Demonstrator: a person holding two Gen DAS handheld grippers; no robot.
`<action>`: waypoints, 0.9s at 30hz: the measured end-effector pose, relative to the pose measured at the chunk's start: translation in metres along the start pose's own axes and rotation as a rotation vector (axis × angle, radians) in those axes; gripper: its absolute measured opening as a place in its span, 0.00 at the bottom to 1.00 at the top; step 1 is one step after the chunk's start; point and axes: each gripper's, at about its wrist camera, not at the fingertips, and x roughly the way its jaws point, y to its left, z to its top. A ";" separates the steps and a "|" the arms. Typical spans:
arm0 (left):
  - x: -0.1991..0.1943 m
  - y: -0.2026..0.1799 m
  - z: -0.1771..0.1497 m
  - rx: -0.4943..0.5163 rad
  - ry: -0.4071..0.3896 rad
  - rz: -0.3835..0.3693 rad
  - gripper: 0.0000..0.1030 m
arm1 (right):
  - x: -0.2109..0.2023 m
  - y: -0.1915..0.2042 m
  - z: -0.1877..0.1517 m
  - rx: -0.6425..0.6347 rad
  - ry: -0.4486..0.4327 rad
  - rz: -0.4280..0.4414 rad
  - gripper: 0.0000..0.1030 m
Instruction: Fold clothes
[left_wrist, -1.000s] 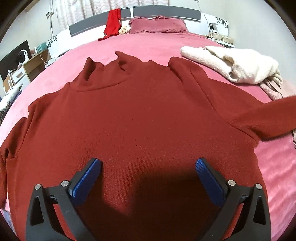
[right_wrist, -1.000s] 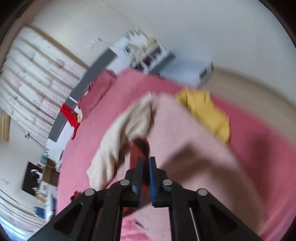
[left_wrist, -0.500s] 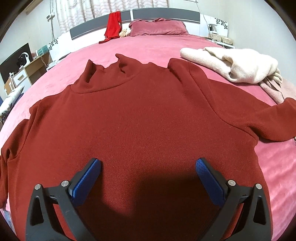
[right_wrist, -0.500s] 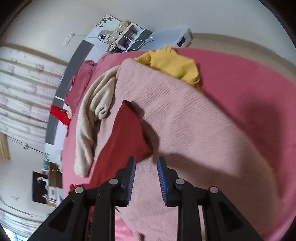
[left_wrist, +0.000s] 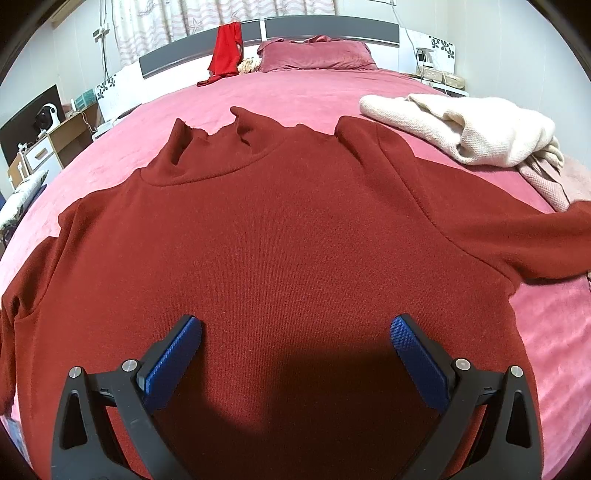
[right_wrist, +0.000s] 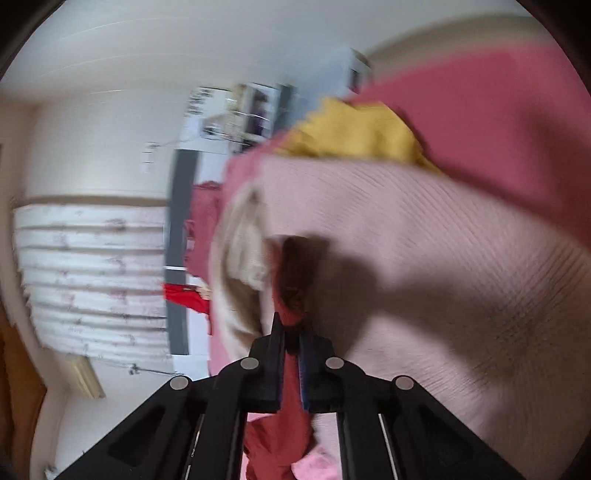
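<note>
Since the earlier frames, the right gripper (right_wrist: 291, 334) has dropped and rolled, and its jaws now pinch the sleeve end of the dark red sweater (left_wrist: 280, 236). The left gripper (left_wrist: 295, 334) hangs wide open and empty above the hem, with the sweater spread flat across the pink bed (left_wrist: 295, 92). Carry the sleeve inward across the chest, keeping it taut and clear of the cream sweater (left_wrist: 472, 125) at the bed's right edge.

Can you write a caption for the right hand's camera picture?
Right gripper pinching the dark red sweater's sleeve over a pink knit.

No readable text, label or number anywhere.
</note>
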 end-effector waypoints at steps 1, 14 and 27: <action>-0.001 -0.001 0.002 0.003 0.010 -0.014 1.00 | -0.010 0.009 -0.001 -0.007 -0.013 0.024 0.04; 0.017 -0.074 0.046 0.293 0.056 -0.123 1.00 | -0.040 -0.054 -0.019 0.098 -0.052 -0.225 0.04; -0.061 0.110 -0.031 -0.085 -0.003 -0.151 1.00 | 0.070 0.196 -0.139 -0.418 0.056 -0.039 0.05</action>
